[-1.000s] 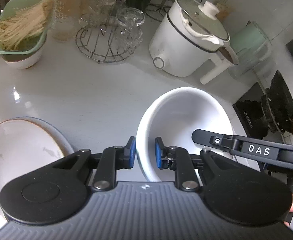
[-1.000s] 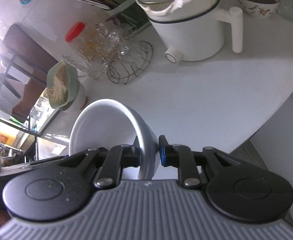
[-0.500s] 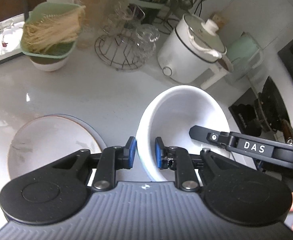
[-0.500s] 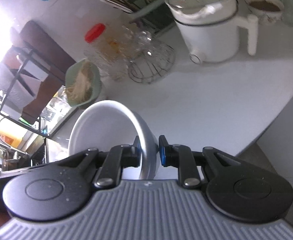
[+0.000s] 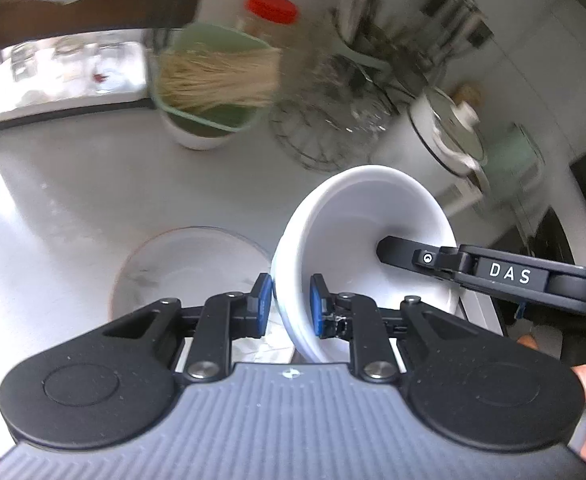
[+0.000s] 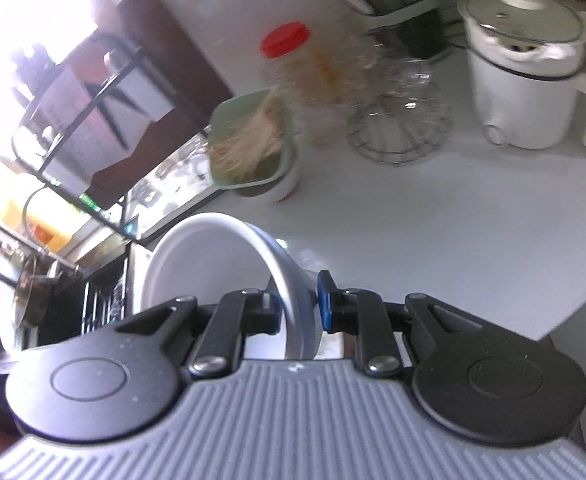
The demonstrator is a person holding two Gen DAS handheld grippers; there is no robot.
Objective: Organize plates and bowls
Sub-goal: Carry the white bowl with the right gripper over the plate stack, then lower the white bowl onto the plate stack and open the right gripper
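A white bowl [image 5: 357, 224] hangs tilted above the white counter, gripped at two opposite sides of its rim. My left gripper [image 5: 291, 304] is shut on the near rim, blue pads on either side of the wall. The right gripper's finger [image 5: 413, 256], marked DAS, reaches into the bowl from the right. In the right wrist view the same bowl [image 6: 209, 264] sits left of centre with my right gripper [image 6: 299, 300] shut on its rim. A pale plate [image 5: 185, 264] lies flat on the counter just left of and below the bowl.
At the back stand a green basket of dry noodles [image 5: 213, 80] on a white bowl, a red-lidded jar [image 5: 271, 8], a wire rack of glasses [image 5: 333, 128] and a white electric pot [image 5: 445, 136]. A black stove [image 5: 553, 232] is at right. The counter edge [image 6: 553, 320] runs near right.
Both grippers have carried the bowl leftwards and a little upwards over the counter. The plate, earlier far left in the left wrist view, now lies right beside the bowl. The grips are unchanged.
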